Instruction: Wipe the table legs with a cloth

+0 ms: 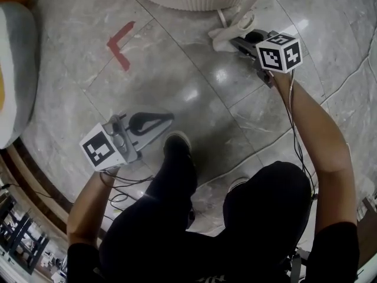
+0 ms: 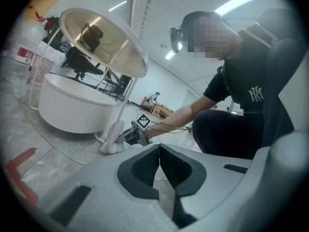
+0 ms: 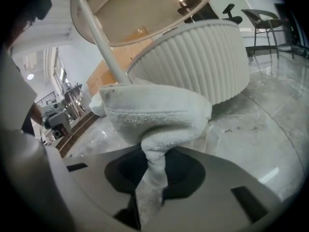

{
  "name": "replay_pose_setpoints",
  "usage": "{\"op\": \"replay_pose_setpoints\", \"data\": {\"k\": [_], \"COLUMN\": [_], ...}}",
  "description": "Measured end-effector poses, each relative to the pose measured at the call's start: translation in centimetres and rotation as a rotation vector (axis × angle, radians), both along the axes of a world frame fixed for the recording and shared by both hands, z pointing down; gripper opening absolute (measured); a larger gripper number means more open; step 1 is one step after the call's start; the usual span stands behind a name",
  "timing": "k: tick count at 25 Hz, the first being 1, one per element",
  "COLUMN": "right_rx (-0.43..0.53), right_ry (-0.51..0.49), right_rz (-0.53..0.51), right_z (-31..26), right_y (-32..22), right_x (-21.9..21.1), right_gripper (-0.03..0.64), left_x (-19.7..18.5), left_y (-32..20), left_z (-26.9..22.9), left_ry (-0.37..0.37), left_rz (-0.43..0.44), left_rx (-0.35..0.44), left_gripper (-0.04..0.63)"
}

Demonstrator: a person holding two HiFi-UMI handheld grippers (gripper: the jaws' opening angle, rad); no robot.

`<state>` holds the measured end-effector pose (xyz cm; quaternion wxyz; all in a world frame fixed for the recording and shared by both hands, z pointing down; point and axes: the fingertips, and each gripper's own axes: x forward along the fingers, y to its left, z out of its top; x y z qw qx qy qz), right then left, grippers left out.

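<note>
The right gripper (image 3: 153, 153) is shown with its jaws closed tight on a white terry cloth (image 3: 154, 112). A twisted strip of it is pinched between the dark pads, and the bulk is bunched just beyond the tips. The cloth is pressed against the lower end of a thin white table leg (image 3: 104, 50), close to the grey marble floor (image 1: 194, 81), at the far right. The leg is slanted up to a round table top (image 2: 104, 40), beside a white ribbed drum (image 3: 193, 57). The left gripper (image 2: 159, 148) is held low at the near left, its jaws brought fully together with nothing between them. Black-and-white square markers are carried on each cube (image 1: 280, 52), and no words can be read there. A white emblem (image 2: 256, 94) of interlocked letters, seemingly N and Y, is printed on the person's black shirt. A red tape mark (image 1: 121, 43) is stuck to the floor.
</note>
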<state>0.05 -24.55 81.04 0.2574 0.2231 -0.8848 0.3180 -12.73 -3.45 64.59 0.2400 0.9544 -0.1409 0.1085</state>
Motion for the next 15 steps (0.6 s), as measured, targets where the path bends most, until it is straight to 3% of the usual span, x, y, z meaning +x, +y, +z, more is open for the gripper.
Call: {"op": "replay_pose_setpoints", "data": {"k": [4, 7, 12, 15], "right_rx": [-0.067, -0.058, 0.2, 0.388], "right_ry": [0.082, -0.027, -0.303, -0.465], "right_rz": [0.042, 0.064, -0.079, -0.084], "right_z": [1.6, -2.5, -19.5, -30.6], "right_y": [0.3, 1.8, 4.4, 3.6], "right_x": [0.4, 0.5, 0.9, 1.8], "right_gripper": [0.072, 0.072, 0.072, 0.072], "left_x": [0.2, 0.6, 1.6, 3.1], "left_y": [0.9, 1.4, 0.5, -0.1], "left_z": [-1.1, -2.4, -4.5, -5.5], "left_ry": [0.008, 0.02, 0.077, 0.1], "left_rz": [-0.019, -0.032, -0.078, -0.052], "left_rx": [0.021, 0.037, 0.095, 0.132], "left_gripper": [0.006, 0.006, 0.006, 0.005]}}
